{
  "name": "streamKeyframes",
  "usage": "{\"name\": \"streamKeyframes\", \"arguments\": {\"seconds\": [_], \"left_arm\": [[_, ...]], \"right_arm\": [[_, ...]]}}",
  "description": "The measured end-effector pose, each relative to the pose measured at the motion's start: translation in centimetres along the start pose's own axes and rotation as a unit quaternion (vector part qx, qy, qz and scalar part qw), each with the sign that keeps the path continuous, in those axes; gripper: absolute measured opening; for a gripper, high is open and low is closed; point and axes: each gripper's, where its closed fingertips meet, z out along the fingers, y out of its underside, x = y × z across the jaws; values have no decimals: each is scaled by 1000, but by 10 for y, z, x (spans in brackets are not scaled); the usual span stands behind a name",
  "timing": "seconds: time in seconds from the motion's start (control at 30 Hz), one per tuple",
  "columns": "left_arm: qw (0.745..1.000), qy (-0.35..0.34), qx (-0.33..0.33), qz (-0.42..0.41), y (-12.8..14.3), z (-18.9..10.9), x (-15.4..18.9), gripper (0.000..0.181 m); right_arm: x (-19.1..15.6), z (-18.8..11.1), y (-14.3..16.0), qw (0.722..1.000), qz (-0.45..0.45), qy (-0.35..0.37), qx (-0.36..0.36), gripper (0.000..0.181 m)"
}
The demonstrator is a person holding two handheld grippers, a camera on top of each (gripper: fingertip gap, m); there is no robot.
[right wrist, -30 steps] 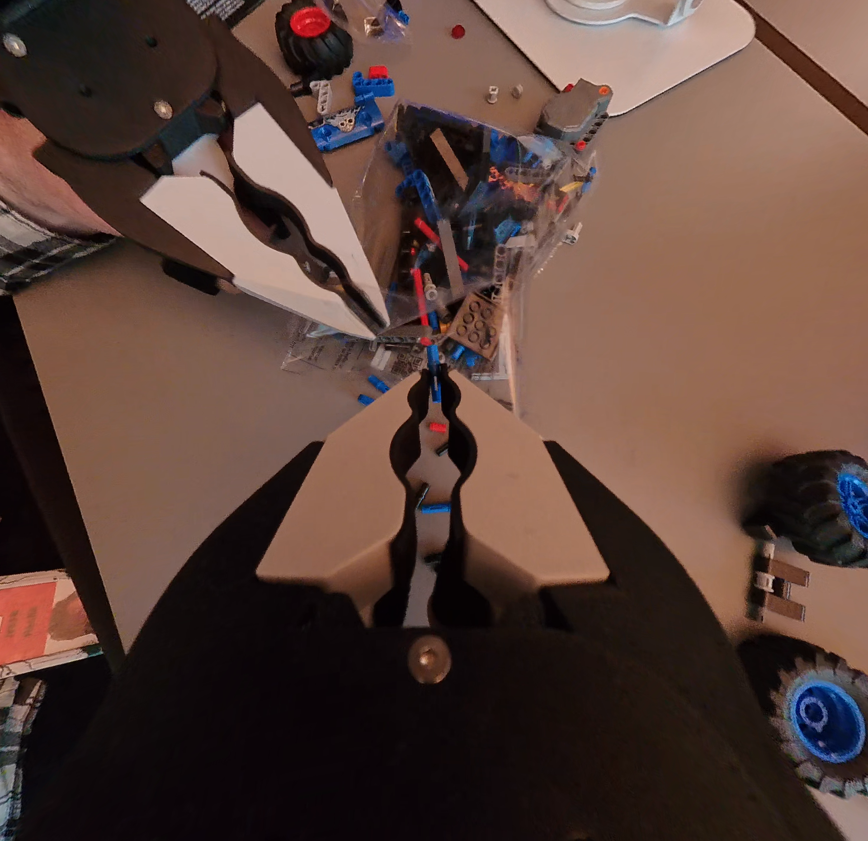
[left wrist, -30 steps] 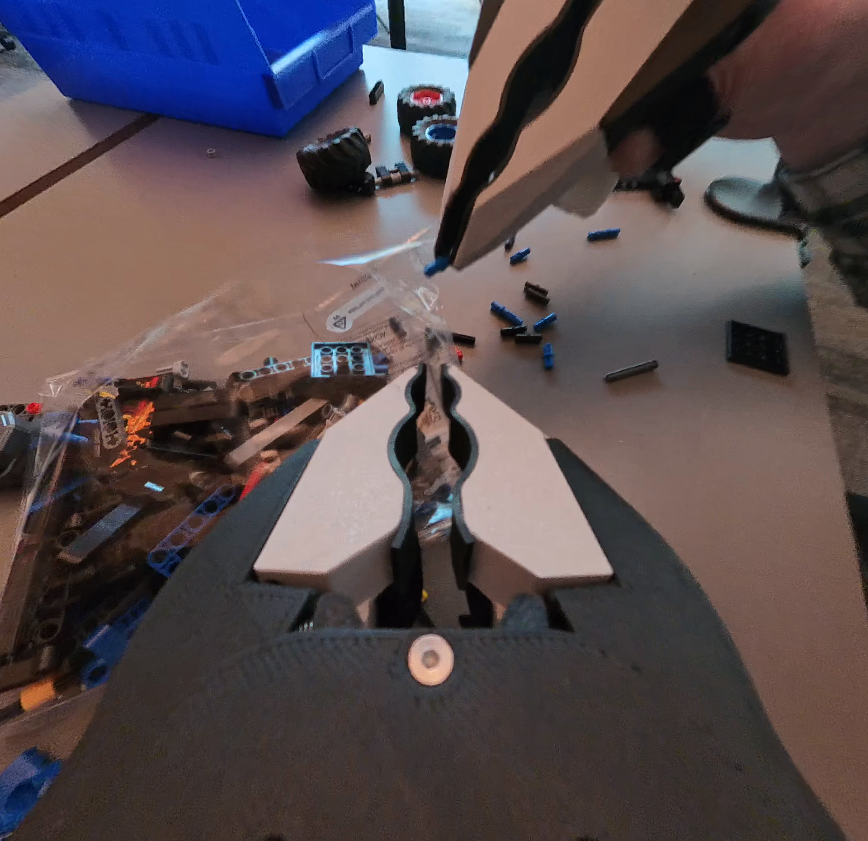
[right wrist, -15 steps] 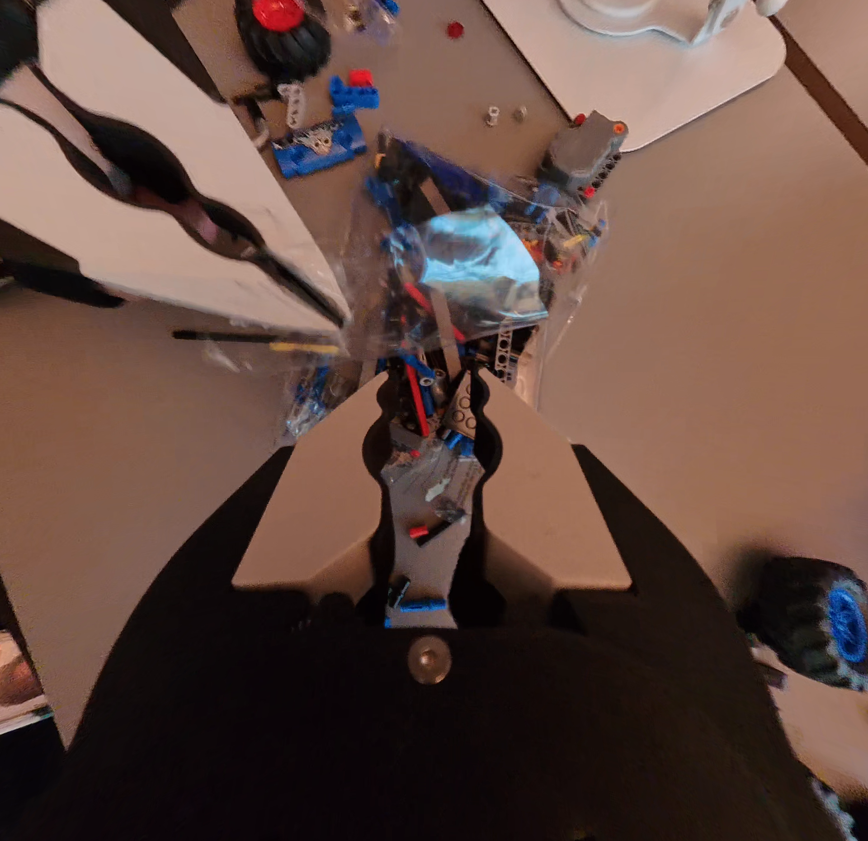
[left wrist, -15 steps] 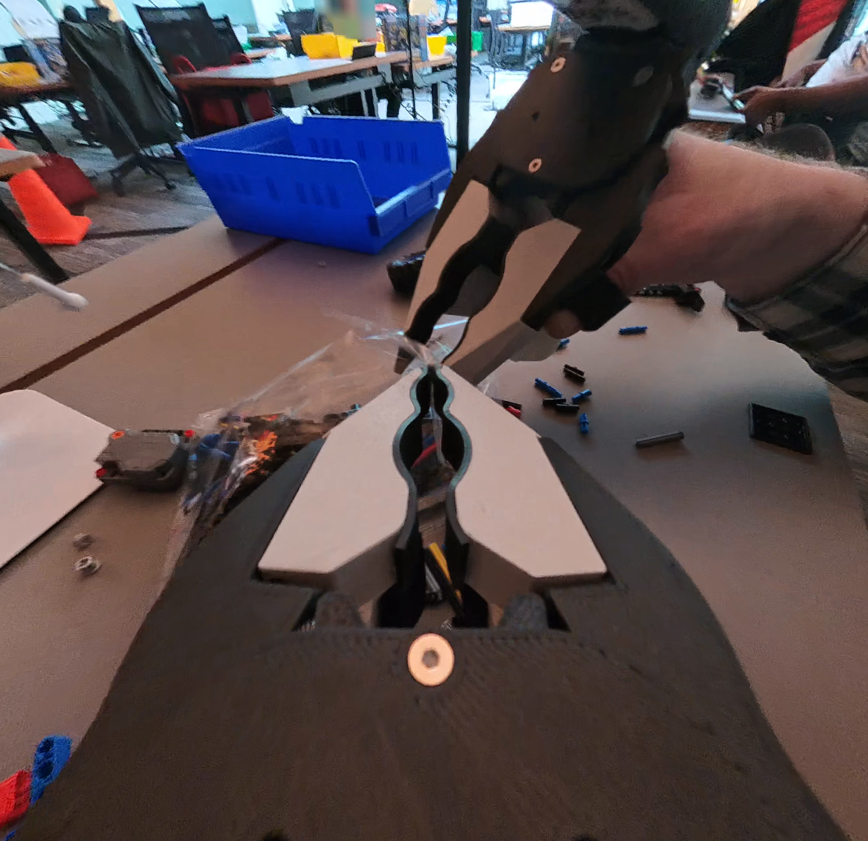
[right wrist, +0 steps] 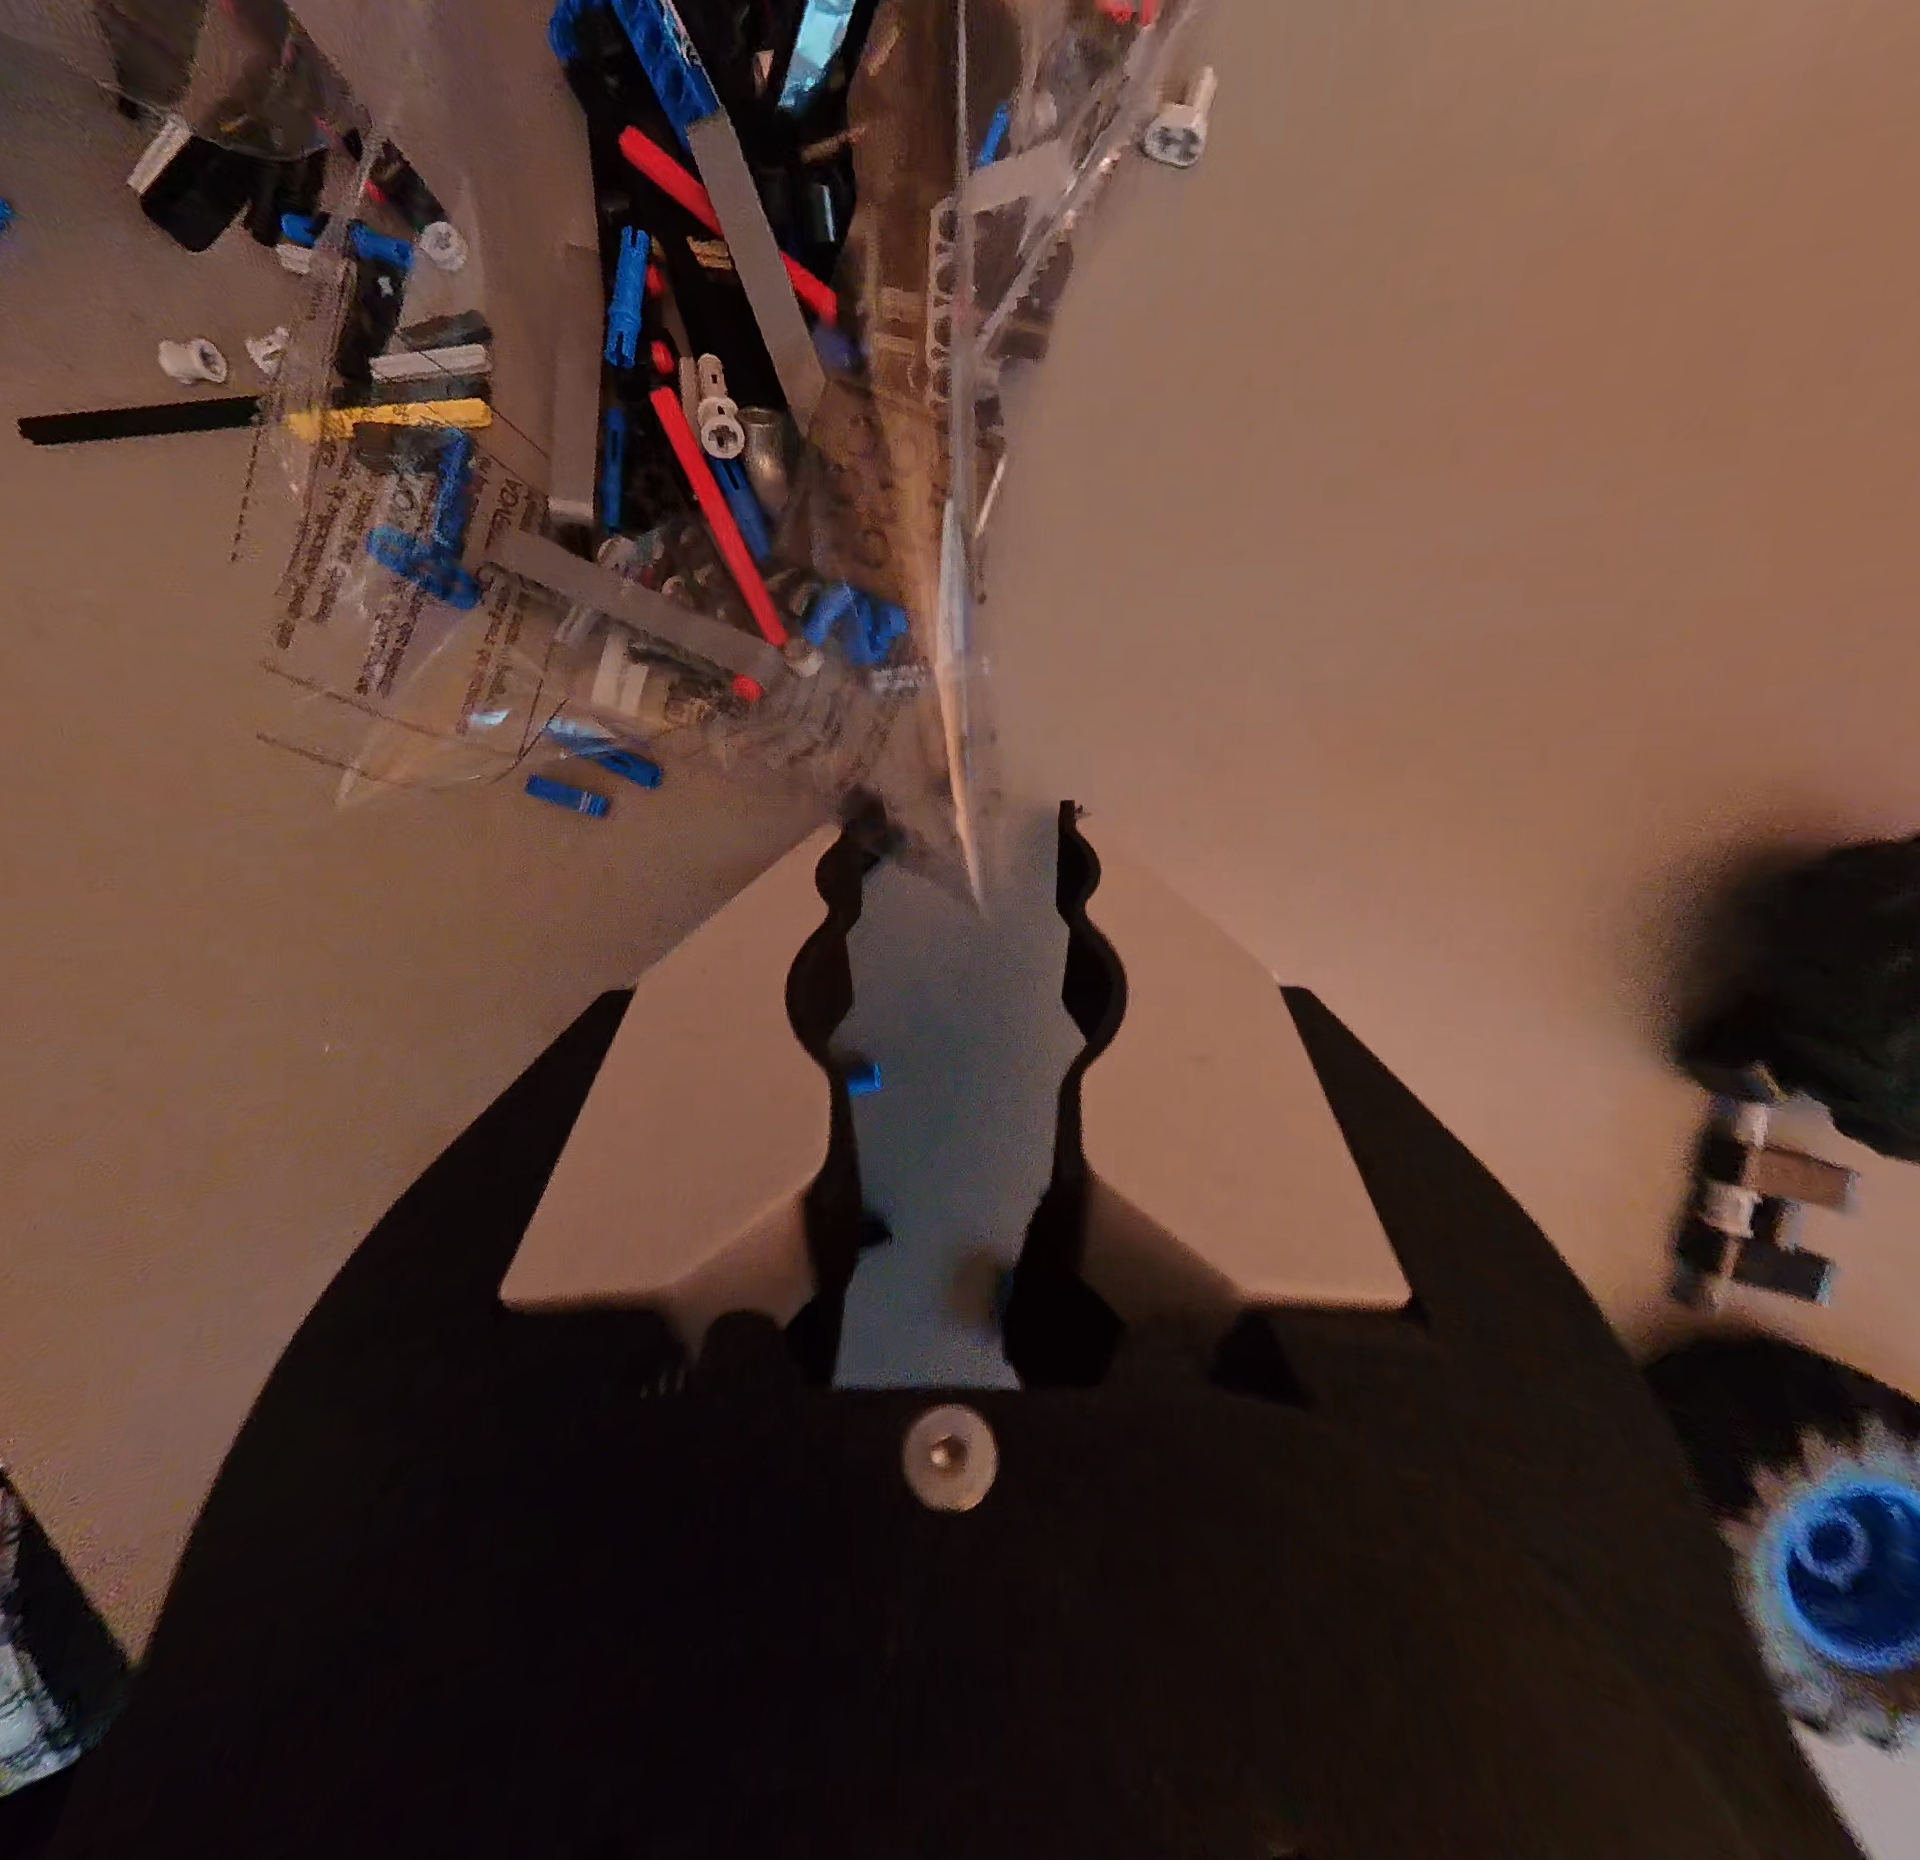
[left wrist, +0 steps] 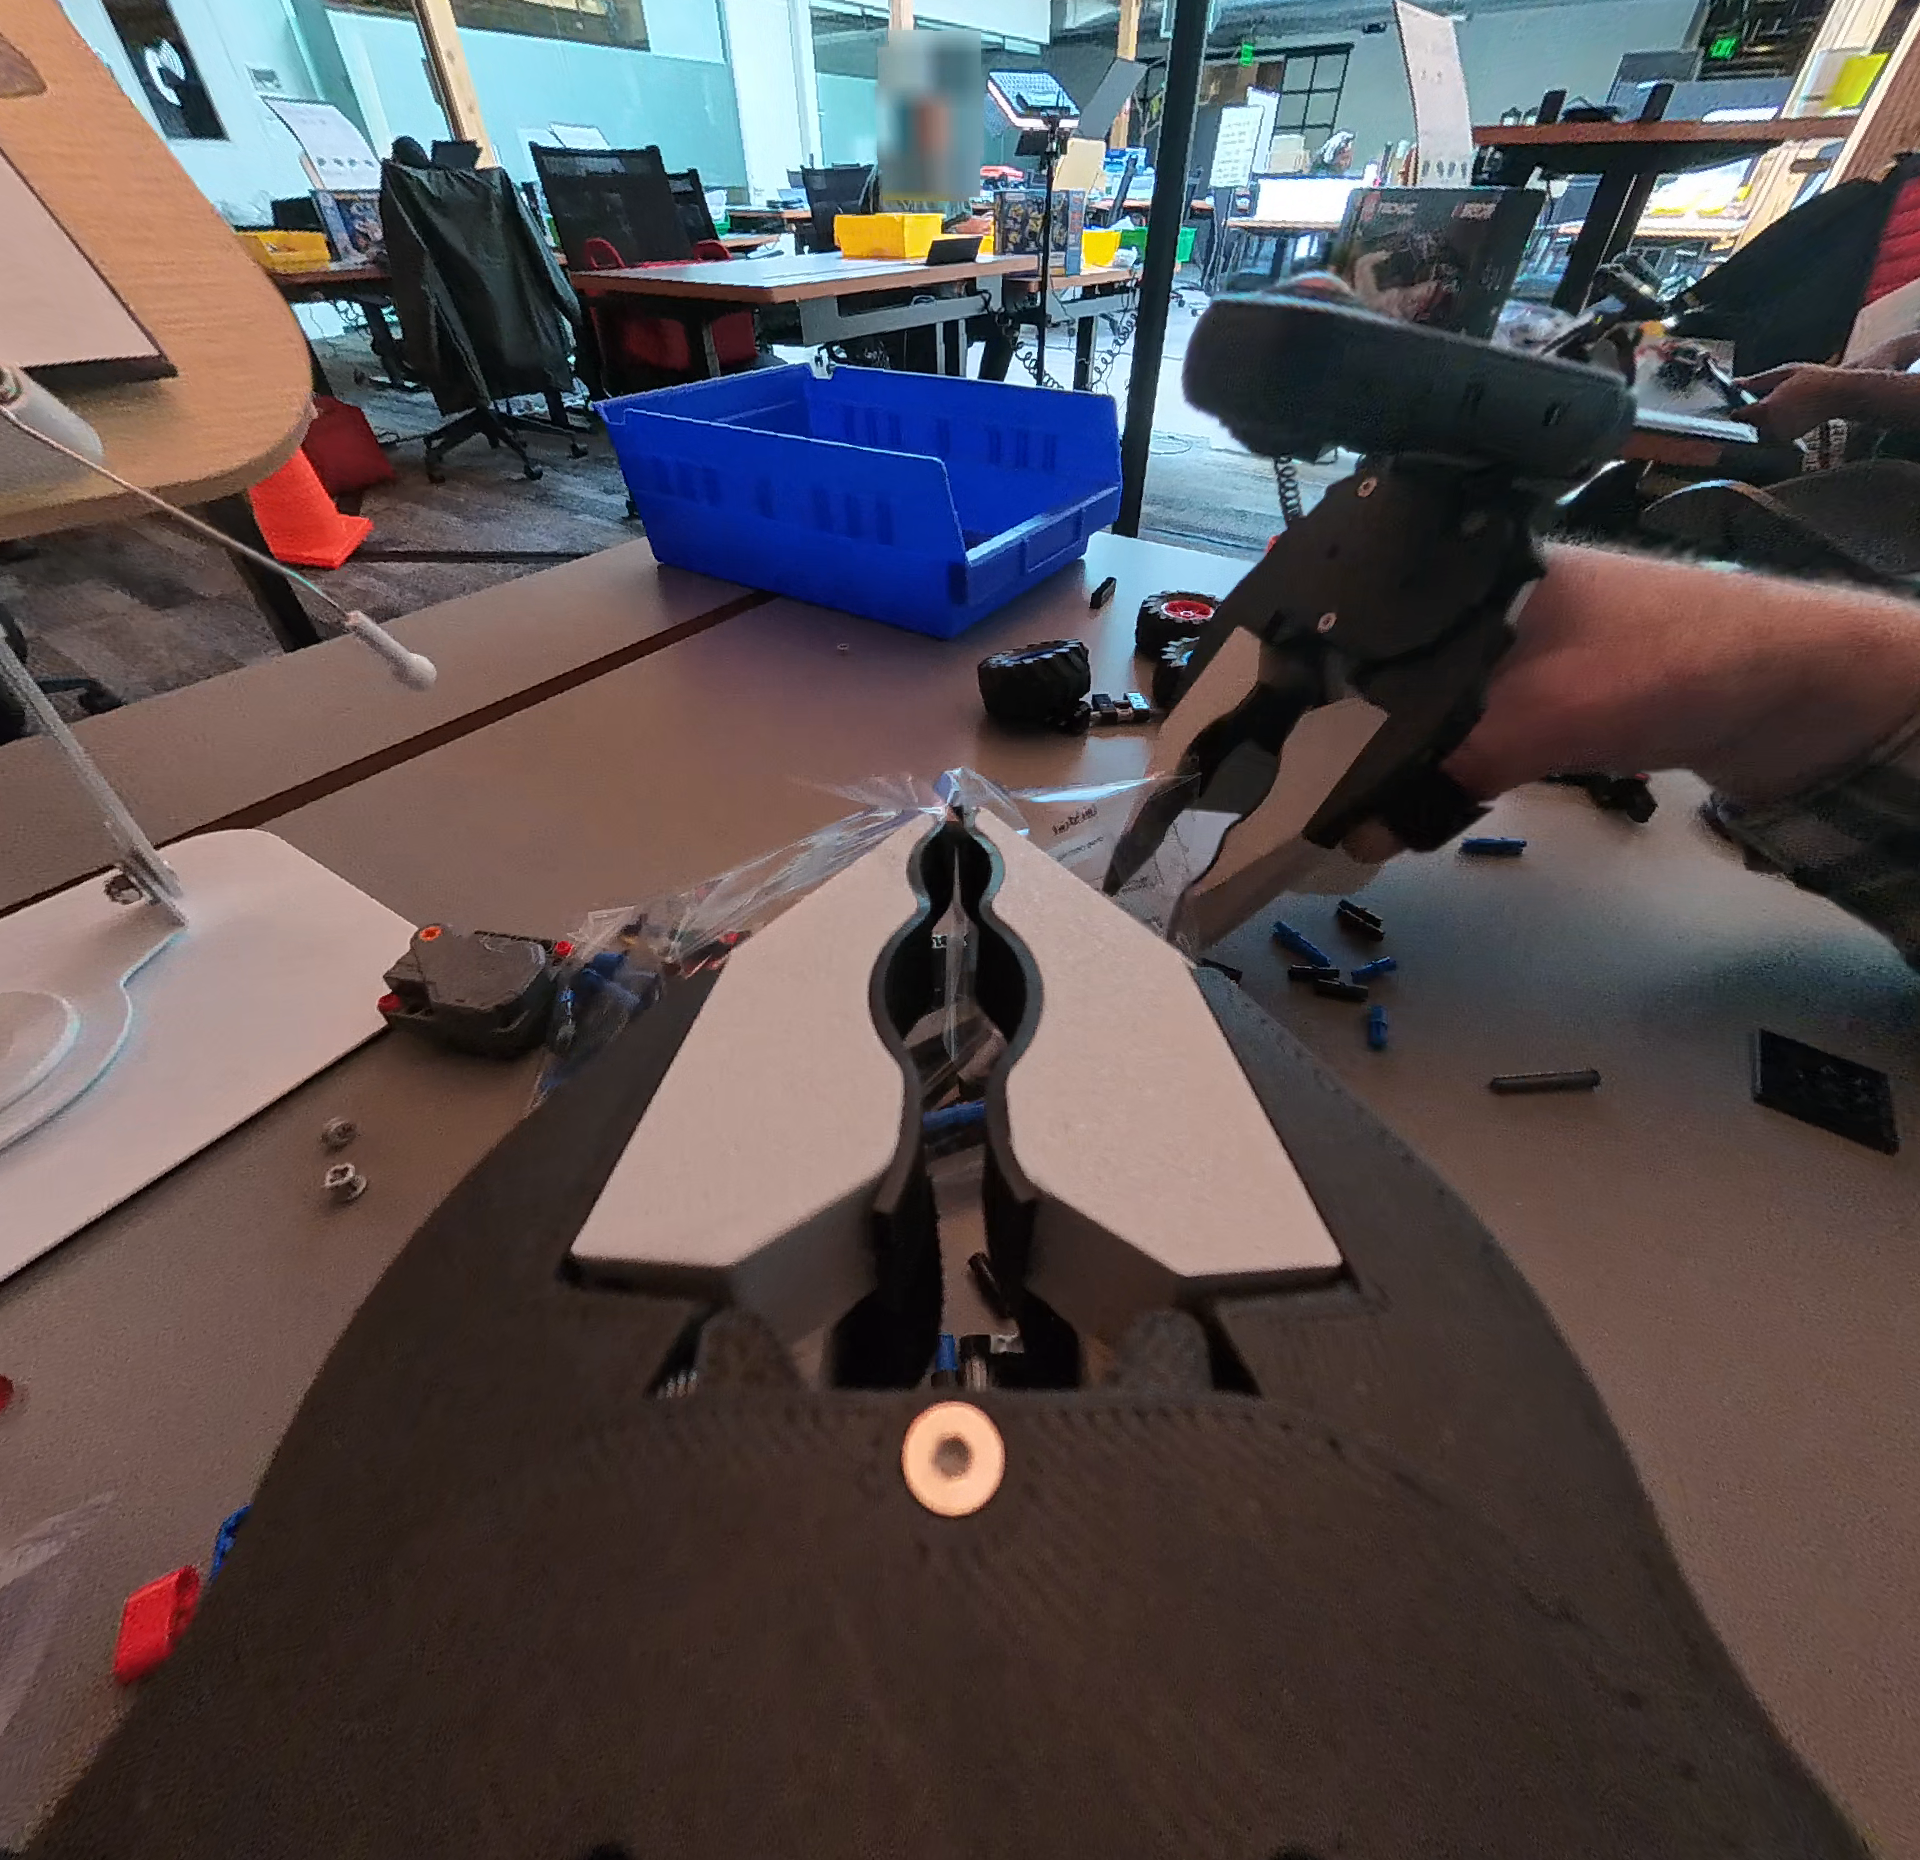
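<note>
The left gripper [left wrist: 954, 823] stays clenched on the top edge of the clear bag [left wrist: 717, 906] of building pieces, lifted off the desk [left wrist: 1558, 1291]. The right gripper [right wrist: 961, 823] has just released, jaws apart, beside the bag's corner.

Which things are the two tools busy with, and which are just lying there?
Busy with: left tool, shut on the clear bag of bricks; right tool, open at the bag's edge.
Lying about: blue bin, black wheel, grey block, black plate, loose pins.
</note>
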Motion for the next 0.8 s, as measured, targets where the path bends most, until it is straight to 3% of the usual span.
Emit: {"name": "streamKeyframes", "arguments": {"seconds": [0.17, 0.23, 0.43, 0.57, 0.7, 0.8], "left_arm": [[1000, -4, -2, 4, 1, 0, -2, 0], [1000, -4, -3, 6, 0, 1, -1, 0], [1000, -10, 4, 5, -2, -1, -4, 0], [1000, -10, 9, -4, -3, -1, -6, 0], [1000, -9, 10, -1, -4, 0, -4, 0], [1000, -9, 10, -3, -3, 0, -5, 0]], "right_arm": [[0, 12, -7, 1000, -1, 3, 13, 18], [-2, 13, -8, 1000, -4, -5, 16, 3], [-6, 9, -6, 1000, 0, -18, 25, 2], [-19, -25, -1, 999, -13, -28, 31, 2], [-45, -70, -33, 993, -55, -45, 92, 2], [-58, -62, -70, 988, -84, -46, 118, 3]]}}
